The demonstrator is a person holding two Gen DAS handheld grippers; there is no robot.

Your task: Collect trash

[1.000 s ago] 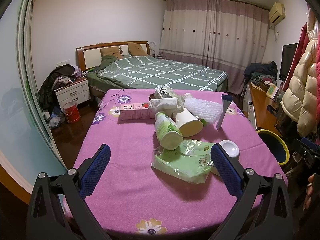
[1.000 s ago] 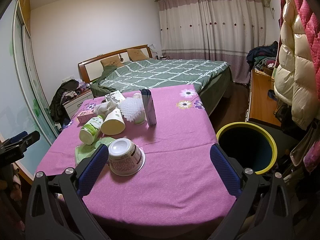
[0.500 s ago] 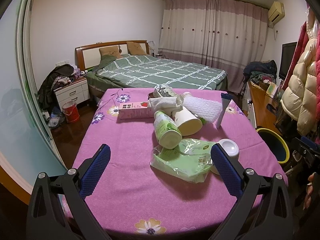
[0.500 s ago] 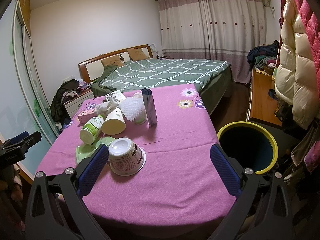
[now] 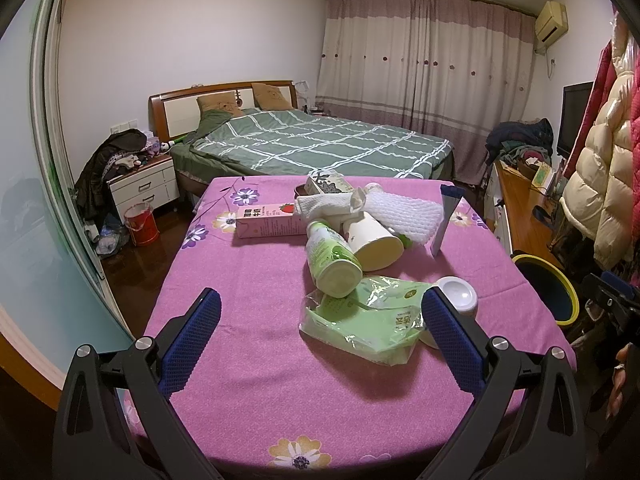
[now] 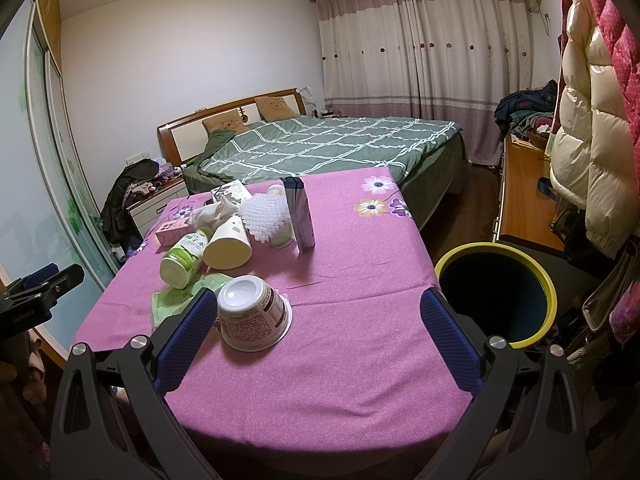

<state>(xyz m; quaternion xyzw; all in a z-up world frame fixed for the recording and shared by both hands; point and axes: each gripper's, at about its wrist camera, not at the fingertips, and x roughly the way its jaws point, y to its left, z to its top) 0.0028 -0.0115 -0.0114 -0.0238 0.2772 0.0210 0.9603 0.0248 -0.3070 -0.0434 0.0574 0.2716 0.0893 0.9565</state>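
A: While both claws hang spread and empty, which piece goes first?

B: The upturned bowl [image 6: 254, 314]. It sits low and left of centre in the right wrist frame, just beside the inner pad of the right gripper [image 6: 320, 344]. That gripper's jaws stand wide apart, nothing between them.

A: And the bin [image 6: 496, 290]?

B: Right of centre, beside the table [image 6: 360, 360] edge, mouth open. A short carry, likely.

A: How should the bowl be taken?

B: It tapers, so a squeeze high on the wall may slip. Better that the gripper shifts left to centre the bowl, then closes low near the wide rim.

A: The left gripper [image 5: 320, 344]?

B: Also spread, holding nothing, at the bottom of its frame. The green bag [image 5: 366, 326] lies just ahead, centre-right, with the bottle [image 5: 330, 258] resting on its far edge. Pulling the bag first would probably roll the bottle, so the bottle looks the safer pick.
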